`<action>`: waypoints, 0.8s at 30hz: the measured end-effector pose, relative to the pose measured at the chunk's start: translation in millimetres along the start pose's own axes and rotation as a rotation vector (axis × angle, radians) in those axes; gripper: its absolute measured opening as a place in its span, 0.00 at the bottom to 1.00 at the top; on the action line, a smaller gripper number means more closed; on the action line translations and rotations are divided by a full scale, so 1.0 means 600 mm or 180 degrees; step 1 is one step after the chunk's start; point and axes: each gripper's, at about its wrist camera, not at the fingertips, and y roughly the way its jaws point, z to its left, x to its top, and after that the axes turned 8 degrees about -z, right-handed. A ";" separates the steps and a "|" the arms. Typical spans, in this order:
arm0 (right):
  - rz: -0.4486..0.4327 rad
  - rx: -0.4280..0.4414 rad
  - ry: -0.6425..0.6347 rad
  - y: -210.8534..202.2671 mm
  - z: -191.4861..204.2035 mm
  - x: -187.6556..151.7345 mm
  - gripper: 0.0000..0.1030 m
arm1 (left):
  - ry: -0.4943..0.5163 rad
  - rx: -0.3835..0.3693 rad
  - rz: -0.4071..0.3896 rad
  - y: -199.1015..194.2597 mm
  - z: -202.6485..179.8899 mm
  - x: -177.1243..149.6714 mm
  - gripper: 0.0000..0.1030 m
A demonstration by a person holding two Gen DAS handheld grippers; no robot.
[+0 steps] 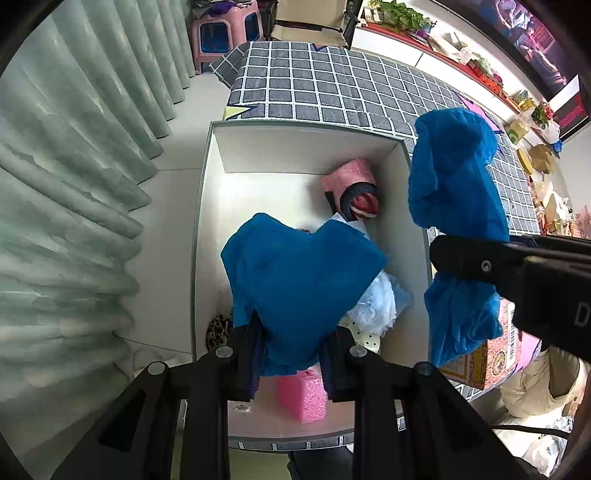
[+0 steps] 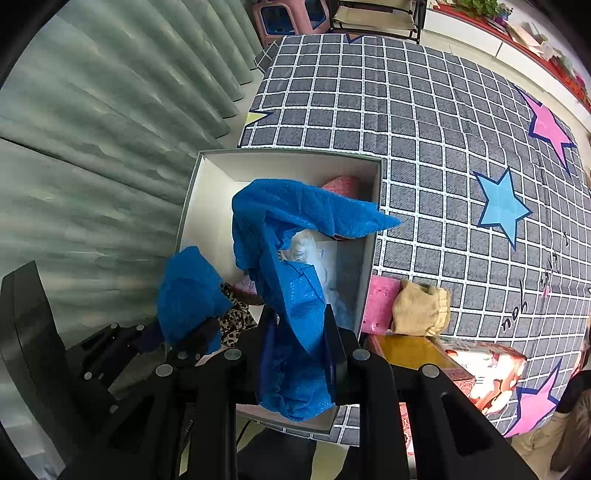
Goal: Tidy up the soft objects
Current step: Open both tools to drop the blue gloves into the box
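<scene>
A white open box [image 1: 207, 206] stands on a checked cloth, also seen in the right wrist view [image 2: 192, 206]. My left gripper [image 1: 293, 354] is shut on a blue cloth [image 1: 295, 280] held above the box. My right gripper [image 2: 297, 350] is shut on a second blue cloth [image 2: 291, 258], also above the box; it appears at the right of the left wrist view [image 1: 454, 192]. In the box lie a pink foam roll [image 1: 351, 177], a white fluffy item [image 1: 373, 306], a leopard-print piece [image 1: 218, 328] and a pink foam block [image 1: 304, 398].
Green curtains [image 1: 74, 184] hang at the left. On the checked tablecloth [image 2: 424, 129] beside the box lie a pink foam piece [image 2: 380, 306], a beige cloth bundle [image 2: 421, 306] and a patterned carton [image 2: 480, 369]. A pink stool [image 1: 225, 33] stands far back.
</scene>
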 end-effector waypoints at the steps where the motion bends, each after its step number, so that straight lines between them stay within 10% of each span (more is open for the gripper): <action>1: 0.0006 0.0002 -0.0004 0.001 0.001 0.000 0.24 | 0.0002 0.0009 0.0002 0.000 0.001 0.000 0.27; 24: 0.0027 0.0032 -0.0005 0.012 0.001 0.009 0.24 | 0.0046 0.0054 0.0082 0.015 -0.005 0.006 0.28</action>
